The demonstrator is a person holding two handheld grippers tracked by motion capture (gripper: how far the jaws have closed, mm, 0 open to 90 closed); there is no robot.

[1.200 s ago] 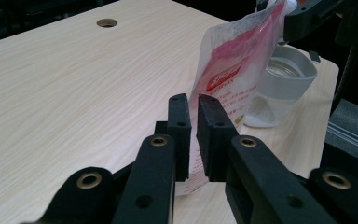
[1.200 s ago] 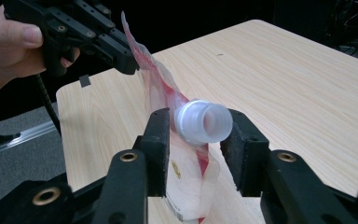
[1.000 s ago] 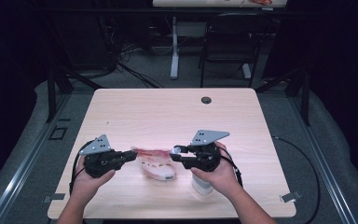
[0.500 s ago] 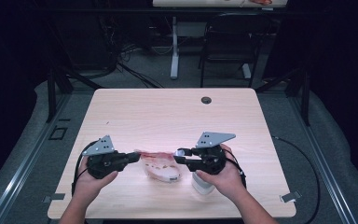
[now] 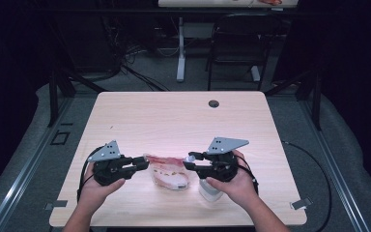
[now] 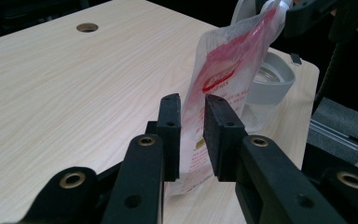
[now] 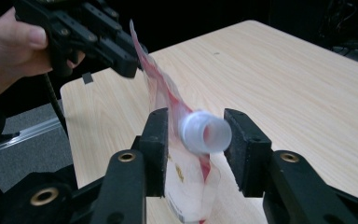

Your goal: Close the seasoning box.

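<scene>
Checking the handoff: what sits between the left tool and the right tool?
High view: only the pouch spans between the left tool and right tool; its spout sits between the right jaws.

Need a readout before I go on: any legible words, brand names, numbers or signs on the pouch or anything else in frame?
Nothing can be quoted.
Pouch: a red logo in script lettering, too blurred to read.
Pouch, lower part: lines of small red print, too small to read.
White spout: no marking visible.
Table: no text or sign.
</scene>
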